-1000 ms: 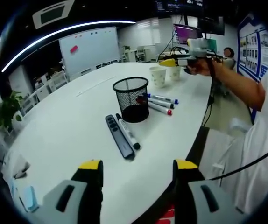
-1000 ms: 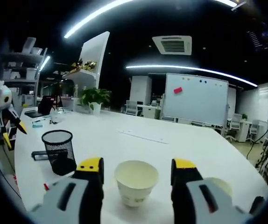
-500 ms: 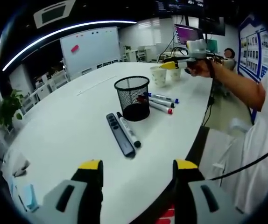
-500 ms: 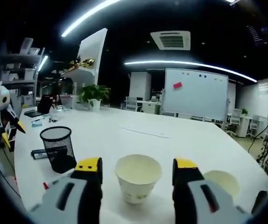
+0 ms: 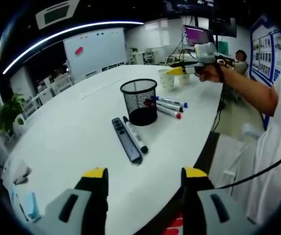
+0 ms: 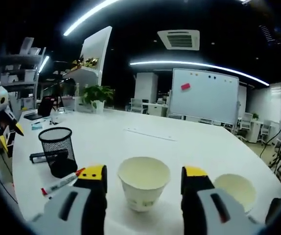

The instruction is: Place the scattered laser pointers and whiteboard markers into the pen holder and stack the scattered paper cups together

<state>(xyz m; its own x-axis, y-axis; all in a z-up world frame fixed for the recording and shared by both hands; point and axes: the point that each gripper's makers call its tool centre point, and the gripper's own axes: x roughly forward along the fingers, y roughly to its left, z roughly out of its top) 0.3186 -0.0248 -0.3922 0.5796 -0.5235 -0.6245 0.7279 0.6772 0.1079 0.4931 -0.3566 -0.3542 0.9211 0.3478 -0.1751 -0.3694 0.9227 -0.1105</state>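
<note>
Two paper cups stand on the white table (image 6: 189, 147) — the nearer paper cup (image 6: 143, 182) sits upright between the spread jaws of the right gripper (image 6: 143, 177), untouched, with the second cup (image 6: 235, 190) just beside it. Left gripper (image 5: 143, 177) hovers with jaws apart, empty, over the table edge. Ahead, the mesh pen holder (image 5: 138, 102) stands upright; a laser pointer (image 5: 126, 140) and whiteboard marker (image 5: 135, 134) lie side by side near it, more markers (image 5: 170, 107) lie beyond.

Both claws gape wide: left claw (image 5: 143, 178), right claw (image 6: 143, 176)
</note>
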